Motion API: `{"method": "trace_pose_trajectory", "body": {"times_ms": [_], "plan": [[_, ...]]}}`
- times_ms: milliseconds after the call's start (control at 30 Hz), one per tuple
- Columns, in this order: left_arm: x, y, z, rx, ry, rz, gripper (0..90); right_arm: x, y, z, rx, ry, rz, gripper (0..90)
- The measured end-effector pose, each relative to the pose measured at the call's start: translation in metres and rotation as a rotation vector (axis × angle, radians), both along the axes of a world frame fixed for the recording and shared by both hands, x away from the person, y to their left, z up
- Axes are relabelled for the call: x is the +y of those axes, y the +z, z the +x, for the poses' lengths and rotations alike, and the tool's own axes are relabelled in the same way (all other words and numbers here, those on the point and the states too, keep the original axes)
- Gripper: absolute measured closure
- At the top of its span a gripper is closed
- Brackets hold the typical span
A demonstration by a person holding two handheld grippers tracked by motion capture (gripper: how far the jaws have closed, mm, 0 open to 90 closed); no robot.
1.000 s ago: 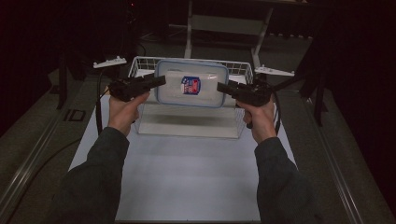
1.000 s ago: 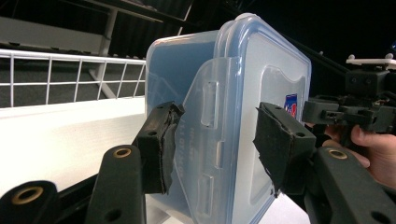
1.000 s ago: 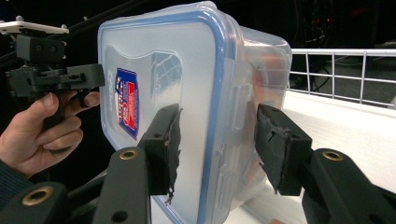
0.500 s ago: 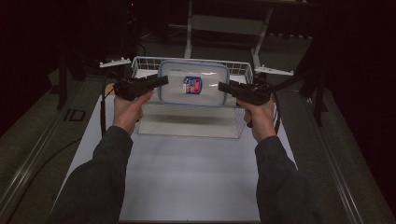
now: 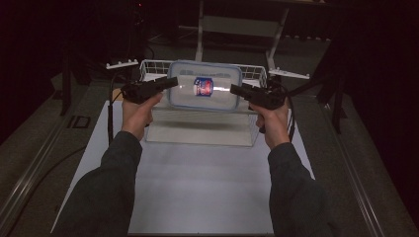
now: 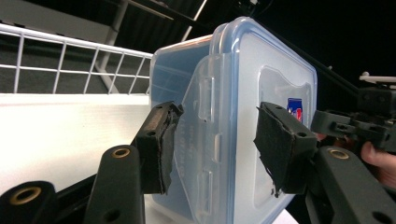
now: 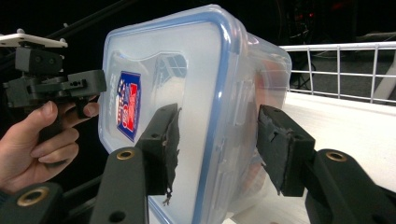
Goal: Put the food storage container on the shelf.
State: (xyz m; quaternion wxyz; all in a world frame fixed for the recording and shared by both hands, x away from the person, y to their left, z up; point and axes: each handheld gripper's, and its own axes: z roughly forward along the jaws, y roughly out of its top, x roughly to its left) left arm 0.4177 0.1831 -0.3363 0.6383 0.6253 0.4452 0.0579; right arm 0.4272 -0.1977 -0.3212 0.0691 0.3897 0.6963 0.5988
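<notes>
A clear plastic container [image 5: 205,91] with a blue-rimmed lid and a red-and-blue sticker hangs in the air over a white wire basket [image 5: 150,66], lid facing me. My left gripper [image 5: 170,83] is shut on its left end. My right gripper [image 5: 237,90] is shut on its right end. In the left gripper view the pads [image 6: 156,144] sit on either side of the container [image 6: 275,79] rim, one on the base and one on the lid. The right gripper view has the same clamp on the container [image 7: 163,70], pads [image 7: 280,149] across lid and base.
The basket stands at the far end of a white mat [image 5: 197,187] on the table, and its wire walls [image 6: 70,65] [image 7: 336,70] rise behind the container. Dark frames and stands surround the table at the back and sides.
My left hand has crept slightly up and inward with the container's end. The right hand has stayed put. Both grips are unchanged.
</notes>
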Motion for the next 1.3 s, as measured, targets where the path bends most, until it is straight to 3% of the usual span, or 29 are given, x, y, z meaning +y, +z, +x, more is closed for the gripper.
{"method": "trace_pose_trajectory", "body": {"times_ms": [200, 267, 333, 400, 433, 467, 533, 600, 700, 933, 1133, 1233, 1300], "plan": [[-0.002, -0.002, 0.001, -0.005, 0.013, 0.006, 48.0, 0.001, -0.002, 0.0, -0.002, -0.023, -0.023, 47.8], [-0.002, -0.003, 0.001, 0.001, 0.028, 0.026, 46.6, 0.004, -0.003, 0.0, 0.002, -0.038, -0.064, 50.7], [-0.002, -0.005, 0.003, 0.015, 0.045, 0.023, 45.2, 0.008, -0.007, 0.001, 0.017, -0.041, -0.107, 43.8], [0.0, -0.006, 0.006, 0.016, 0.07, 0.012, 45.3, 0.01, -0.009, 0.002, 0.016, -0.042, -0.109, 43.6], [0.0, -0.006, 0.007, 0.014, 0.077, 0.016, 48.4, 0.01, -0.011, 0.004, 0.032, -0.055, -0.062, 42.6], [0.0, -0.005, 0.007, 0.007, 0.078, 0.02, 54.8, 0.01, -0.012, 0.005, 0.039, -0.056, -0.047, 42.2], [-0.004, -0.003, 0.008, 0.006, 0.094, 0.053, 55.5, 0.009, -0.013, 0.006, 0.059, -0.058, -0.013, 40.8], [-0.006, -0.003, 0.009, 0.008, 0.11, 0.06, 55.1, 0.009, -0.014, 0.007, 0.056, -0.069, -0.004, 39.8], [-0.008, -0.005, 0.006, 0.005, 0.117, 0.082, 54.1, 0.011, -0.01, 0.004, 0.012, -0.106, -0.021, 40.1], [-0.006, 0.002, -0.006, -0.036, 0.109, 0.136, 54.1, 0.008, -0.001, -0.01, -0.078, -0.124, -0.149, 39.8], [-0.002, 0.01, -0.02, -0.053, 0.084, 0.221, 49.8, 0.006, 0.003, -0.025, -0.128, -0.082, -0.262, 40.1], [-0.002, 0.012, -0.03, -0.077, 0.062, 0.26, 46.7, 0.007, 0.004, -0.034, -0.149, -0.046, -0.324, 40.0], [-0.003, 0.012, -0.039, -0.109, 0.05, 0.309, 45.5, 0.011, 0.003, -0.041, -0.164, -0.022, -0.383, 39.9]]}}
